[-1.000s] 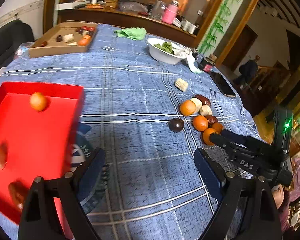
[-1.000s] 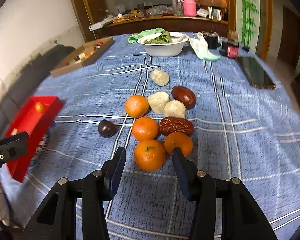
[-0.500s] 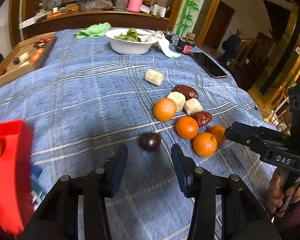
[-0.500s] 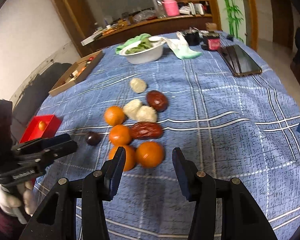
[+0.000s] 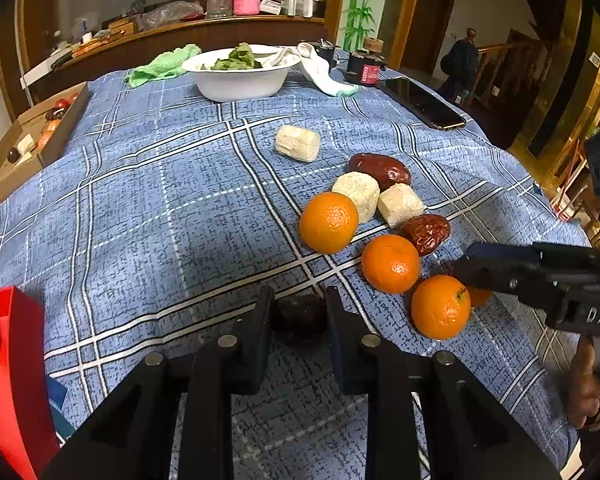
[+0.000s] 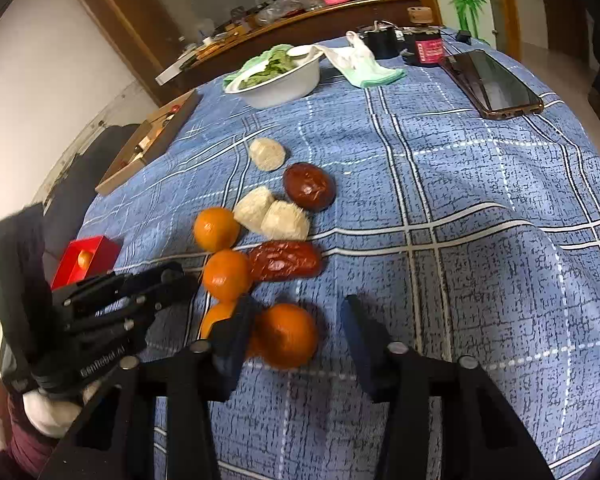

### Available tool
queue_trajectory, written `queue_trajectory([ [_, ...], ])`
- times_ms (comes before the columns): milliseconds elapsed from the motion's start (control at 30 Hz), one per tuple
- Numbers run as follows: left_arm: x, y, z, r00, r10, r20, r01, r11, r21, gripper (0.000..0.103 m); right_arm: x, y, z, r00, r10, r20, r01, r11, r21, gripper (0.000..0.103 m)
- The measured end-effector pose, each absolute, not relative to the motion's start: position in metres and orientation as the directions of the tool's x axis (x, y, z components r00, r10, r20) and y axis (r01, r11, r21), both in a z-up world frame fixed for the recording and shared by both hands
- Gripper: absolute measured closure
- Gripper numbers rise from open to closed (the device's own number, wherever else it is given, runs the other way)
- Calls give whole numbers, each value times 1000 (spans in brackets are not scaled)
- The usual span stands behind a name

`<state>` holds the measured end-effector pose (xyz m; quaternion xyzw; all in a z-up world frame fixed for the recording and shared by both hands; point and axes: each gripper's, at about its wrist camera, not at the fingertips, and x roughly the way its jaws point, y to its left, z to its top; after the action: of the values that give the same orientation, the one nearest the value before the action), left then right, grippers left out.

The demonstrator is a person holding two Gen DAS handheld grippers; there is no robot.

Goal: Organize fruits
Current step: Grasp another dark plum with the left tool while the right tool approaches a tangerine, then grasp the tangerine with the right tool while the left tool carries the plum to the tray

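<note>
Dark round fruit point(image 5: 300, 317) on blue checked tablecloth point(image 5: 148, 216), clamped between left gripper point(image 5: 299, 312) fingers, jaws narrow. Orange point(image 6: 286, 334) inside right gripper point(image 6: 296, 334), jaws just closing; left finger seemingly touching it, right finger apart. Other oranges, dates, pale pieces just beyond. Red tray point(image 5: 8, 380) at left.

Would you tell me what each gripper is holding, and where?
Left gripper pinches the dark fruit by its sides. Right gripper straddles an orange, still open.
</note>
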<state>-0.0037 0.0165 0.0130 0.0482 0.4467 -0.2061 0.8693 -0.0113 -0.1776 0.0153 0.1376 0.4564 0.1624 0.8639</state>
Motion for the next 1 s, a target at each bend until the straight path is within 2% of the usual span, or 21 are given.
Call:
queue_trajectory([
  [233,-26,33,29,545,-337,-767,381,915,-132,80,-25,-171,22,539,386,-748,-210,922,325,63],
  [533,-61,75,58,605,-363,-708,310,927,-210,79,-25,-150,22,571,307,-762,-306,940,150,63],
  [633,-73,94,64,629,-355,-692,273,934,-231,79,-12,-157,13,522,368,-770,-305,923,235,63],
  [667,-77,102,66,637,-351,-686,258,936,-240,79,-11,-159,12,511,381,-770,-300,919,255,68],
  [733,-83,116,68,650,-340,-680,230,940,-250,79,-11,-164,13,507,388,-770,-271,920,285,69],
  [1000,-105,198,82,730,-213,-650,40,962,-270,79,-40,-151,43,565,366,-739,-267,929,256,69],
])
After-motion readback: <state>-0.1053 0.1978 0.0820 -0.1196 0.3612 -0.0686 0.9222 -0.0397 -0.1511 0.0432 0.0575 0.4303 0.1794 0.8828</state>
